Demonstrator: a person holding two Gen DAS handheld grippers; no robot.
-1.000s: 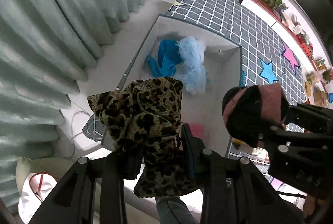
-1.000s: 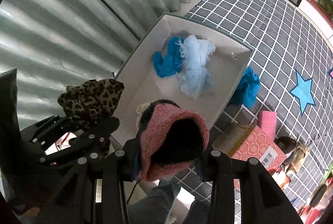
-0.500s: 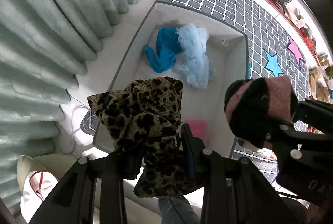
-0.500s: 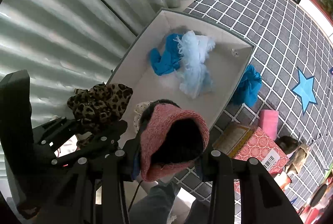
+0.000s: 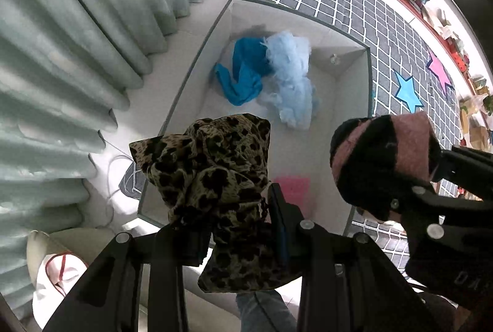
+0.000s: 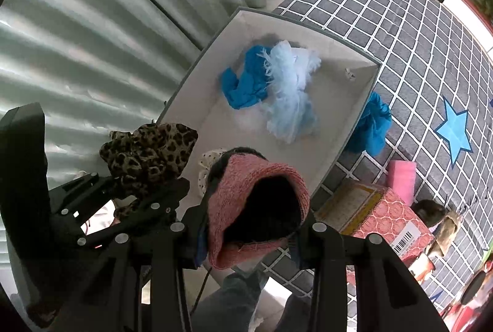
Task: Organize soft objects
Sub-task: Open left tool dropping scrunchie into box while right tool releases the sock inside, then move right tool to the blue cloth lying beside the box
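My left gripper [image 5: 237, 227] is shut on a bunched leopard-print cloth [image 5: 212, 174], held above the near end of a white storage box [image 5: 354, 104]. The same leopard-print cloth [image 6: 148, 153] shows at the left of the right wrist view. My right gripper [image 6: 249, 236] is shut on a pink and black knitted hat [image 6: 255, 202], which also shows as the pink and black hat [image 5: 382, 159] right of the leopard cloth. Inside the box [image 6: 197, 85] lie a teal cloth [image 5: 243, 76], a fluffy pale blue cloth [image 5: 292, 79] and a pink item [image 5: 292, 187].
Pale green curtains [image 5: 61, 39] hang close on the left. A grey checked mat with stars [image 6: 416, 39] spreads to the right. On it lie another teal cloth [image 6: 372, 125], a pink block [image 6: 400, 178] and a red patterned carton [image 6: 379, 218]. A spotted white cloth [image 6: 209, 159] shows inside the box.
The box has slid slightly toward the centre of both views as both grippers drifted a little. Both grips are unchanged.
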